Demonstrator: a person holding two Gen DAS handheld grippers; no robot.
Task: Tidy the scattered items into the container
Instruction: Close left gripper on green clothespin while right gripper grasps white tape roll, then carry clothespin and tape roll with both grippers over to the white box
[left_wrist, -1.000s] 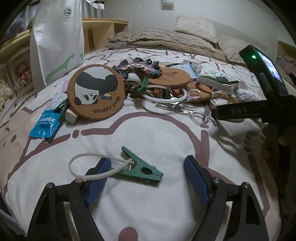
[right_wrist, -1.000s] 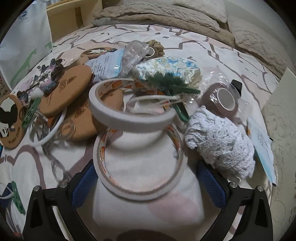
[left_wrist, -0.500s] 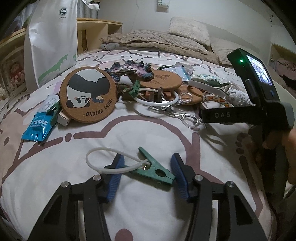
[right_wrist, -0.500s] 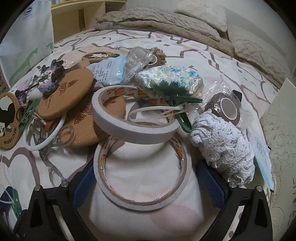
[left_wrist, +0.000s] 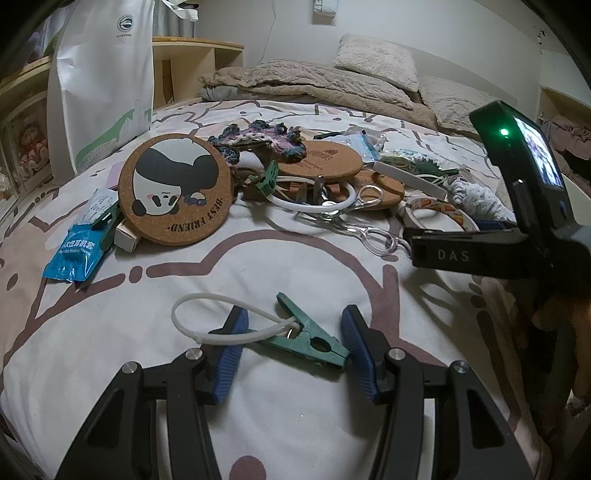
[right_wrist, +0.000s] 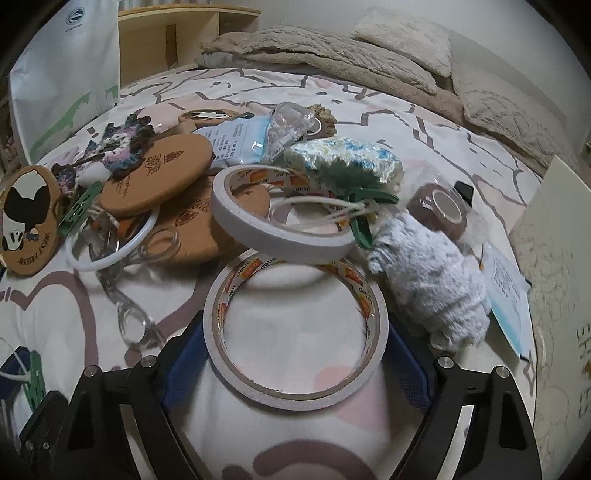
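Observation:
A green clothes peg (left_wrist: 308, 339) with a white cord loop (left_wrist: 221, 317) lies on the bed sheet between the blue pads of my left gripper (left_wrist: 291, 345). The jaws are partly closed around it with small gaps on both sides. My right gripper (right_wrist: 295, 354) straddles a flat tape roll (right_wrist: 295, 328); its blue pads sit at the roll's two sides, touching or nearly so. A second white tape roll (right_wrist: 280, 214) leans on the pile just beyond. The right gripper also shows in the left wrist view (left_wrist: 465, 254).
A pile of clutter lies mid-bed: panda cork coaster (left_wrist: 177, 192), plain cork coasters (right_wrist: 155, 181), clear-handled scissors (left_wrist: 369, 229), white knitted piece (right_wrist: 428, 273), brown tape (right_wrist: 443, 210), blue packet (left_wrist: 74, 254). A white paper bag (left_wrist: 99, 81) stands at the far left. A pale box wall (right_wrist: 554, 295) stands right.
My left jaws have closed in around the green peg. My right gripper has moved forward and narrowed so its pads reach the flat tape roll's sides.

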